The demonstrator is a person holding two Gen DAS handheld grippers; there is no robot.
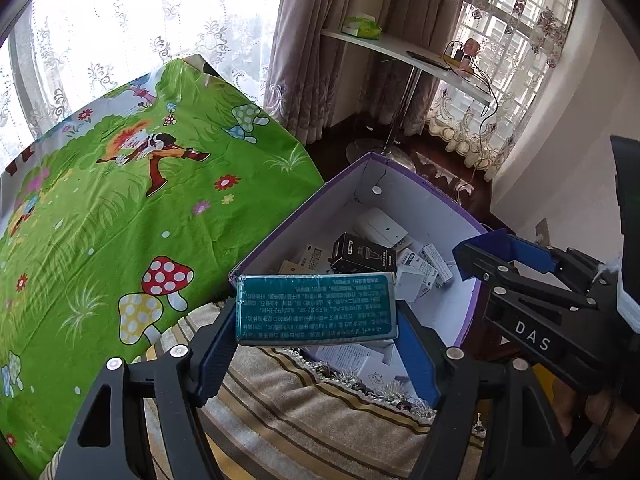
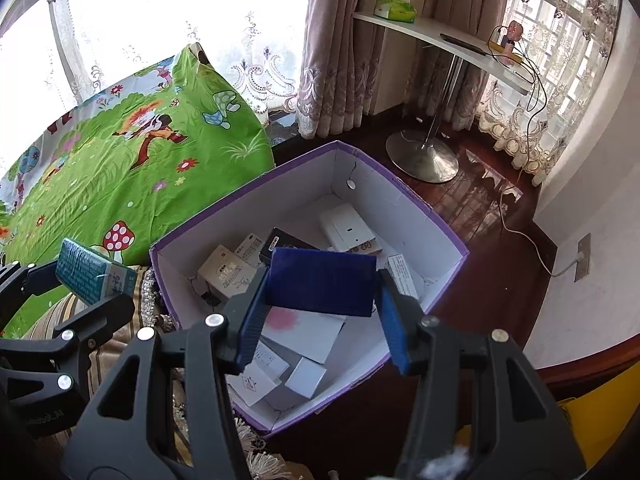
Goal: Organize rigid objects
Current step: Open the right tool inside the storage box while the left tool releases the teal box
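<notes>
Over the purple box [image 2: 448, 240] | left gripper [image 1: 316, 344] pinches teal carton [image 1: 316, 308], right gripper [image 2: 320, 316] pinches blue box [image 2: 320, 280] | step: dropping both in | next: spread jaws above the pile

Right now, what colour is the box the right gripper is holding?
Dark blue. The box sits between the right gripper's fingers, clearest in the right wrist view.

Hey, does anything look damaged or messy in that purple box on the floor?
Yes. The purple box has a crack running down its far inner wall near the corner, and the small boxes inside lie jumbled at all angles, some overlapping, not stacked.
</notes>
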